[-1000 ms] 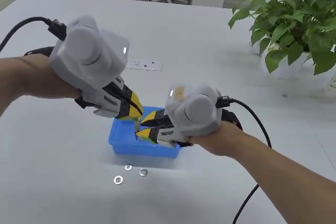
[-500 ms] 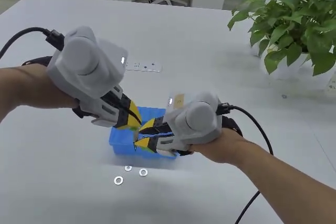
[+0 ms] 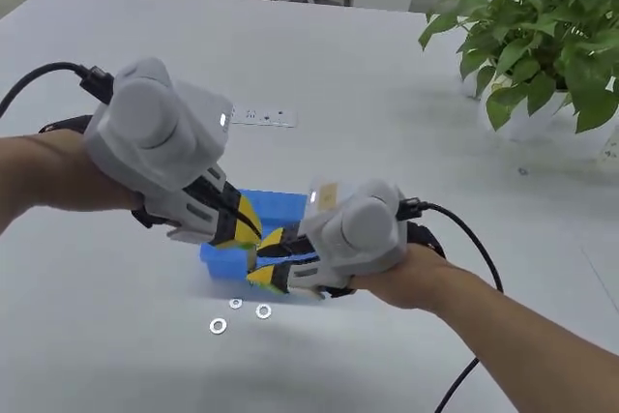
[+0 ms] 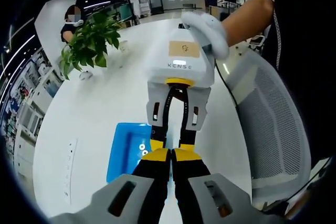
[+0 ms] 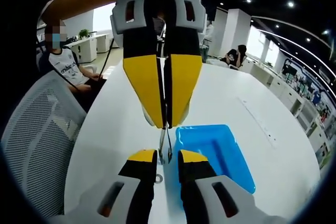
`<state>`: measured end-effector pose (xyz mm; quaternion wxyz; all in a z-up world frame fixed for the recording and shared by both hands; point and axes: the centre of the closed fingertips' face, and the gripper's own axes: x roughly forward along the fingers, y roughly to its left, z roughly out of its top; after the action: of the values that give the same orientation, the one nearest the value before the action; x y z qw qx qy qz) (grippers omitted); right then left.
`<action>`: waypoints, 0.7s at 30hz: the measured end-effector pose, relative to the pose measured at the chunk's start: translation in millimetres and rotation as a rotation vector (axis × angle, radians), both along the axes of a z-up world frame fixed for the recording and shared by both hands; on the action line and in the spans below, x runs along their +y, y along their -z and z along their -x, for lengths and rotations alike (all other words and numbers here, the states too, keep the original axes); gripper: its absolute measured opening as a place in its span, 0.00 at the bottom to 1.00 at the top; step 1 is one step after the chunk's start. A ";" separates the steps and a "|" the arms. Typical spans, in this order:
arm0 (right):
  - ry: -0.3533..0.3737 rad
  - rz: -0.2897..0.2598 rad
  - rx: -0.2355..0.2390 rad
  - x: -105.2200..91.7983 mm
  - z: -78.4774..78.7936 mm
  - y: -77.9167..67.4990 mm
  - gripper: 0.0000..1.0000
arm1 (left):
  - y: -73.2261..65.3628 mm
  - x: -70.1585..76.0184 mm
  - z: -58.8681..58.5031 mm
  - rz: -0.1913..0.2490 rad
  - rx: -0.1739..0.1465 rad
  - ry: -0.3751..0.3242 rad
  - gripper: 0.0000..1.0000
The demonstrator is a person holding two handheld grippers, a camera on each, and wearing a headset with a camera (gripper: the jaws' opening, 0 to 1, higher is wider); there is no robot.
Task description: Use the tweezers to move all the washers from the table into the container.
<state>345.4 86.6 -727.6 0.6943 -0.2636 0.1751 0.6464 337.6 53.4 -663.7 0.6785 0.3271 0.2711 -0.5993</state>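
My left gripper point(image 3: 250, 229) is shut on thin metal tweezers point(image 5: 164, 142), which point down toward the table. My right gripper point(image 3: 261, 273) faces it tip to tip, its jaws apart on either side of the tweezers' legs without visibly touching them. Both hover over the near edge of the blue container point(image 3: 276, 208). In the left gripper view the container point(image 4: 123, 153) holds a few washers point(image 4: 143, 148). Three washers lie on the white table just in front: one point(image 3: 218, 326), one point(image 3: 235, 304), one point(image 3: 263, 311). A washer point(image 5: 158, 178) lies just beyond the tweezer tips.
A potted plant point(image 3: 542, 36) stands at the back right. A socket strip point(image 3: 256, 116) lies flat behind the container. A black cable point(image 3: 464, 229) trails from the right gripper. A mesh chair point(image 4: 273, 124) stands beside the table.
Both grippers have come lower and nearer, from above the container's middle to its near edge, closer to the loose washers. The washers have not moved.
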 end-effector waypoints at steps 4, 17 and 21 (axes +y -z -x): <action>-0.008 0.000 0.003 1.0 2.6 4.5 0.17 | 1.9 -1.9 2.4 0.011 0.007 0.004 0.05; -0.015 0.018 0.019 -2.4 8.5 21.2 0.12 | 14.4 -2.5 8.9 0.017 0.032 0.016 0.05; -0.014 0.023 0.021 -3.4 9.2 25.4 0.12 | 18.0 -3.1 9.4 0.016 0.040 0.018 0.05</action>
<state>336.3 83.3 -753.0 0.6848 -0.2659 0.1878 0.6520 328.1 50.3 -681.7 0.6702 0.3121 0.2766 -0.6140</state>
